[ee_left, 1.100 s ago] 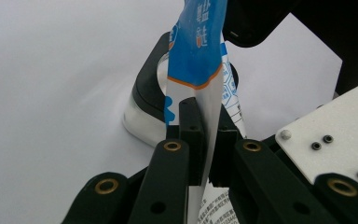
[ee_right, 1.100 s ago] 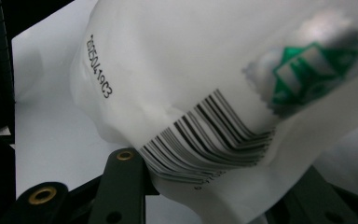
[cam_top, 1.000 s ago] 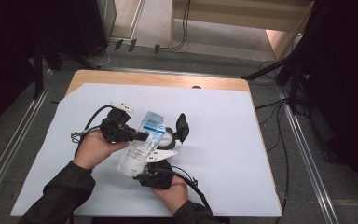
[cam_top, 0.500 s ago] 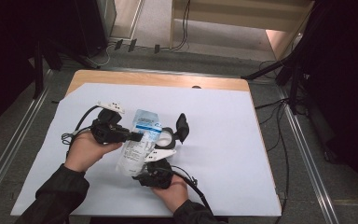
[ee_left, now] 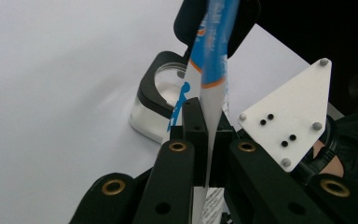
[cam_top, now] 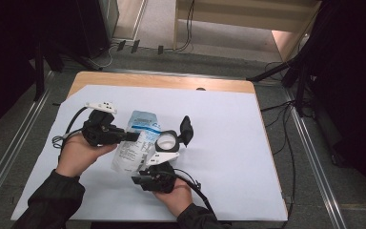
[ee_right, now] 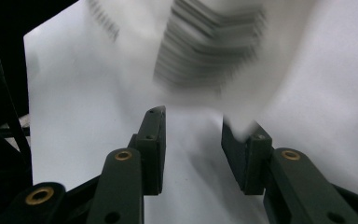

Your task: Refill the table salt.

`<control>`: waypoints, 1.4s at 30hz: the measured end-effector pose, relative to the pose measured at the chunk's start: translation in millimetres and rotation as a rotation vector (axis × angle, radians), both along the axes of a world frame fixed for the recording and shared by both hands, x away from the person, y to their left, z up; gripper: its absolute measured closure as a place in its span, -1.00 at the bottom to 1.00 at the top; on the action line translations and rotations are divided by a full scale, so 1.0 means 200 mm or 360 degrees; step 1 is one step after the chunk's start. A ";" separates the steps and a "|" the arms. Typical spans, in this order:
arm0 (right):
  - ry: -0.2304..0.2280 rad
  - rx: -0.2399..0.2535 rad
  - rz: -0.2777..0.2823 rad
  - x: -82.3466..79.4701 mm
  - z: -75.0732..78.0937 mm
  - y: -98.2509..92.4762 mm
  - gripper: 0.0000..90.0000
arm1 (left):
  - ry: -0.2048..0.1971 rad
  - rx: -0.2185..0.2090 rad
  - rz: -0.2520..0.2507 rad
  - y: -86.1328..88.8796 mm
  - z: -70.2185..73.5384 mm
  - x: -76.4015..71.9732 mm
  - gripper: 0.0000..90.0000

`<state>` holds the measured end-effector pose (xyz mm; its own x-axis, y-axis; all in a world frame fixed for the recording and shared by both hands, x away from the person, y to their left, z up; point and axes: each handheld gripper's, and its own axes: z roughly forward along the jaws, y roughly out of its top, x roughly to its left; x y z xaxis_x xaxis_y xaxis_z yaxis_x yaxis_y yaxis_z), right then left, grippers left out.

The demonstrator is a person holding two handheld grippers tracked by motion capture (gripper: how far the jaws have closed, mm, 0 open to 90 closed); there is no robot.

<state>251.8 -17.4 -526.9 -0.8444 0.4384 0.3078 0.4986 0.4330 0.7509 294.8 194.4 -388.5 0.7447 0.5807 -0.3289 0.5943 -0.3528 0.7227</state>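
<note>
Clamping the pouch (ee_left: 213, 74) by its edge, the left gripper (ee_left: 208, 122) holds it above the open container (cam_top: 166, 140) on the counter (cam_top: 228, 124). The right gripper (ee_right: 193, 122), jaws apart, waits under the pouch's bottom; steady that end, then tilt slowly toward the container's mouth.

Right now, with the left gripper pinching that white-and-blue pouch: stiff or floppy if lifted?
Probably floppy: the pouch is thin film, flattened between the left gripper pads. Likely light, since it hangs from one edge pinch. Glossy film may slip.
</note>
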 end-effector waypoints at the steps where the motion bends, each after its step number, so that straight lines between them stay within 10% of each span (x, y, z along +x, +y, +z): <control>1: 0.0002 0.0003 0.0000 0.00 0.00 0.00 0.38 | -0.0001 0.0001 0.0010 0.01 0.00 0.00 1.00; 42: -0.0109 0.0064 -0.0026 0.01 0.19 -0.36 0.26 | -0.0079 0.0005 0.0291 0.20 -0.01 0.19 1.00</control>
